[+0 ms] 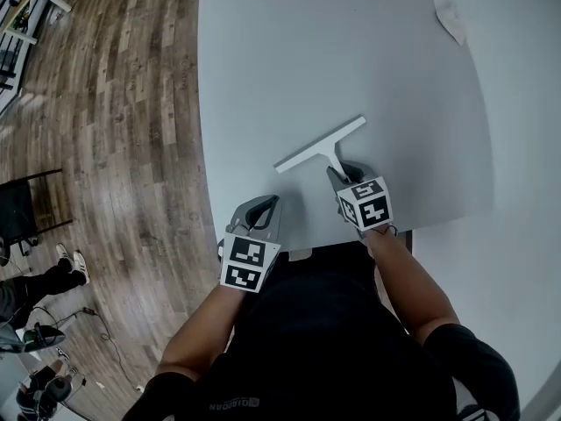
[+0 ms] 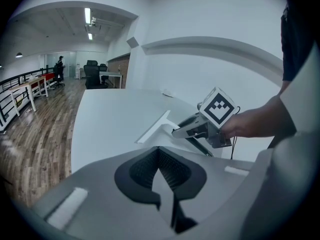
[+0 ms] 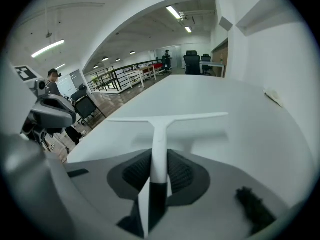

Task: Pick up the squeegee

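Surface: a white table (image 1: 333, 51) over a wood floor (image 1: 114, 103), with an open office beyond.
Head view, squeegee: the white squeegee (image 1: 320, 146) is near the table's front edge, blade crosswise and handle pointing back toward you.
Head view, right: your right gripper (image 1: 344, 174) is on the handle end.
Head view, left: your left gripper (image 1: 267, 207) sits near the table edge, left of the squeegee and apart from it.
Head view, other: a white scrap (image 1: 451, 17) lies at the far right corner.
Left gripper view: its jaws are closed together with nothing between them. The squeegee is ahead; your right hand (image 2: 250, 124) and its marker cube (image 2: 219, 107) are at right.
Right gripper view: the handle stands between the jaws with both pads against it. I cannot tell whether the blade rests on the table.
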Tool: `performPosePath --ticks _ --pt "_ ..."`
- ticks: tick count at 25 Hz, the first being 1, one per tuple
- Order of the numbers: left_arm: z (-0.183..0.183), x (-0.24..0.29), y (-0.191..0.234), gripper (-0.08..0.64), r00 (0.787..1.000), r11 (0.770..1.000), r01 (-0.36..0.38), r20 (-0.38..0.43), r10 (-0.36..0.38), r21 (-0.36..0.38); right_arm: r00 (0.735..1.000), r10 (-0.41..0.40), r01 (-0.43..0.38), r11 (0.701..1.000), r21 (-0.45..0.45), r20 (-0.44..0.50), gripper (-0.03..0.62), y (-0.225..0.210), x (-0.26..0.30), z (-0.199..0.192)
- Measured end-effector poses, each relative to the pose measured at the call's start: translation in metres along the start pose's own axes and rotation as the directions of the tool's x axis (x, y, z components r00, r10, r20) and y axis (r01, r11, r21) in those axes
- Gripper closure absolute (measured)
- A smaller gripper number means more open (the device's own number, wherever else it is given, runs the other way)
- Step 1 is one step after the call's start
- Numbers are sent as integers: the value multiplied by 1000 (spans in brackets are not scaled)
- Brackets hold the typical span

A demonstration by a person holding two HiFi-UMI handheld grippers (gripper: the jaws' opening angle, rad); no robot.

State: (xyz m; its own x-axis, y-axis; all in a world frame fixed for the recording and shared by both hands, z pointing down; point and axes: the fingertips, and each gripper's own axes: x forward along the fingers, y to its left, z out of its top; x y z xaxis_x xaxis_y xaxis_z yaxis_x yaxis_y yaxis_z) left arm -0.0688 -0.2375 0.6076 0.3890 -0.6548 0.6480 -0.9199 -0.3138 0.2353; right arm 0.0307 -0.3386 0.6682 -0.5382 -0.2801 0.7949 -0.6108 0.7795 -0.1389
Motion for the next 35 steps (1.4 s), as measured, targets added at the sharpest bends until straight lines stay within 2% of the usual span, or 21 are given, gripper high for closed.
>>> performPosePath --ticks 4,9,12,17,21,25,29,35 --pt "2 -21 3 552 999 1000 4 37 -5 16 995 22 -28 998 64 97 503 20 -22 19" --pt "8 -47 11 552 995 1000 20 99 -19 -11 975 28 -60 988 141 219 503 47 -54 43" --pt "17 -61 6 552 990 999 29 134 -32 26 964 16 -56 988 144 265 503 62 -74 51" --pt "26 -82 -11 552 983 990 50 169 -72 135 932 18 -83 983 166 361 505 88 -108 67" --pt "29 -91 -19 552 978 986 45 196 -77 160 908 39 -91 990 104 418 503 109 -132 77" --pt "36 -99 -32 552 970 992 32 235 -59 121 889 78 -109 993 43 450 505 117 -154 78" --pt "39 -106 -45 552 959 999 38 281 -32 -17 865 144 -158 987 -10 482 503 120 -170 76" --pt "34 -103 -80 552 950 997 -52 304 69 -64 844 229 -213 973 -88 484 504 107 -201 54"
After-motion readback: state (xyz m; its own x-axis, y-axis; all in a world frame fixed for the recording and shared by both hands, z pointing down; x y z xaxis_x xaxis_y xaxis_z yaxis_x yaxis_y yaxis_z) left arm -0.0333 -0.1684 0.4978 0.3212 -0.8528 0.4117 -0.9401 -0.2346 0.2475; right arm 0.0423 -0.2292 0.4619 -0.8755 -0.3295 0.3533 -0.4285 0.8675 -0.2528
